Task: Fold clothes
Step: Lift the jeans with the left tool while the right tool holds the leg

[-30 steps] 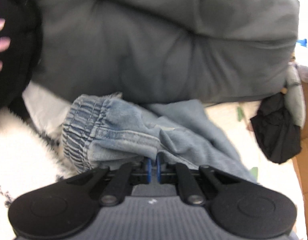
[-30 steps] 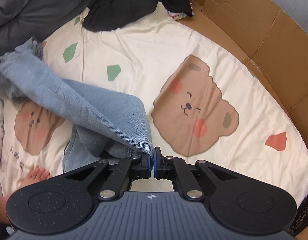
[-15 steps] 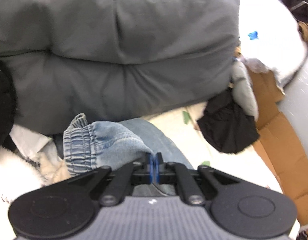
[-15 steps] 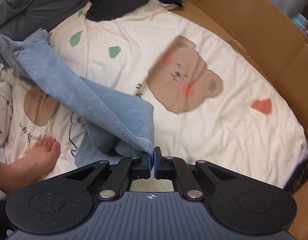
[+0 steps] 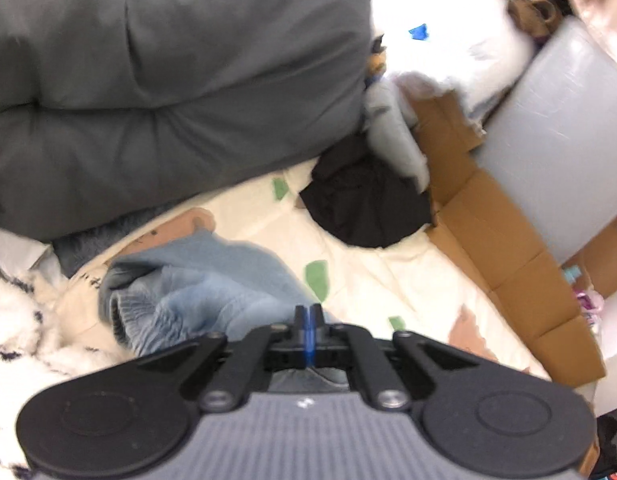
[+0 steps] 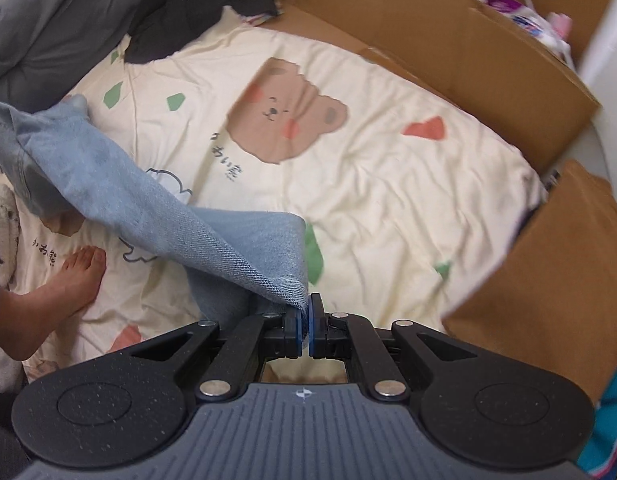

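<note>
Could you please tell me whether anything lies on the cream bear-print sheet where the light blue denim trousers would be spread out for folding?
Nothing visible blocks it. The light blue denim trousers hang between the shut right gripper and left gripper. The cream bear-print sheet is bare mid-bed; only a bare foot and a black garment sit at its edges.

Both my grippers have lifted the light-blue jeans point(image 6: 156, 200) higher above the bear-print sheet point(image 6: 388, 184). Under my left gripper point(image 5: 308, 316) the elastic waistband point(image 5: 144, 320) has swung clear of the grey duvet point(image 5: 168, 92), though blur makes this uncertain. My bare foot point(image 6: 56, 284) has come into view.
</note>
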Available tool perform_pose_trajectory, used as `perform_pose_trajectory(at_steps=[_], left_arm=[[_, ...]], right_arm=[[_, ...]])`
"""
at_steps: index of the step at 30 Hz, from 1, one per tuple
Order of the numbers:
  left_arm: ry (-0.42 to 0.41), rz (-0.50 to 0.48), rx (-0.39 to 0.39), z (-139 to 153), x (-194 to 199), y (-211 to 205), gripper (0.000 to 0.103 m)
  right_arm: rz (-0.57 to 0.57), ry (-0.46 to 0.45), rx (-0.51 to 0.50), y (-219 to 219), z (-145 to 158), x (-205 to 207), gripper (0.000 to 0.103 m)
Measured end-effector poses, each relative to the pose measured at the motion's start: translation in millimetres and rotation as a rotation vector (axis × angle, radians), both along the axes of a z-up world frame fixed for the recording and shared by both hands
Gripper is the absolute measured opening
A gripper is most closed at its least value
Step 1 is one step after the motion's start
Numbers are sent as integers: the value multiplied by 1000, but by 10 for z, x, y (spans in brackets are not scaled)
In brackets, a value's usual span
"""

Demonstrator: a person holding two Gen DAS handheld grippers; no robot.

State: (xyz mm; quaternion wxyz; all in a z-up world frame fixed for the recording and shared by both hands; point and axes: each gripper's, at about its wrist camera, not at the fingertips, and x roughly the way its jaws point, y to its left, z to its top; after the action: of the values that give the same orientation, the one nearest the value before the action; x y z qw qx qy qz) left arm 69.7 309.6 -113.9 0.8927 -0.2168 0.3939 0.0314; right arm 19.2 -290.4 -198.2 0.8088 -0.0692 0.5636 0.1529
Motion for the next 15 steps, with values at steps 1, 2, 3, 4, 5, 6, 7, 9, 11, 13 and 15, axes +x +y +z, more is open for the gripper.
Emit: perform_pose_trajectory(at_steps=[1, 2, 3, 4, 5, 6, 7, 9, 11, 13, 15], left_arm=[[-14, -8, 2, 72, -18, -21, 0], [-11, -19, 4, 112, -23, -35, 0], [-4, -30, 7, 146, -26, -47, 0], [4, -35, 24, 152, -29, -59, 0], [18, -36, 34, 127, -29, -53, 0], [39, -26, 31, 88, -27, -39, 0], [61, -11, 28, 40, -28, -18, 0], [111, -7, 33, -69, -44, 19, 0], [171, -3, 54, -194, -81, 64, 0], [221, 2, 61, -324, -128, 108, 0], [255, 11, 63, -439, -198, 147, 1]], right_arm=[[-5, 0, 6, -46, 32, -69, 0], [-6, 1, 14, -74, 56, -140, 0], [-6, 4, 22, -82, 67, -200, 0], [-8, 6, 24, -77, 56, -248, 0], [-11, 6, 21, -69, 26, -279, 0], [-21, 6, 21, -70, -14, -291, 0], [-38, 6, 22, -85, -54, -283, 0], [-69, 1, 23, -134, -118, -255, 0], [-82, -4, 20, -181, -169, -214, 0], [-90, -1, 13, -208, -228, -174, 0], [-92, 1, -1, -214, -287, -131, 0]])
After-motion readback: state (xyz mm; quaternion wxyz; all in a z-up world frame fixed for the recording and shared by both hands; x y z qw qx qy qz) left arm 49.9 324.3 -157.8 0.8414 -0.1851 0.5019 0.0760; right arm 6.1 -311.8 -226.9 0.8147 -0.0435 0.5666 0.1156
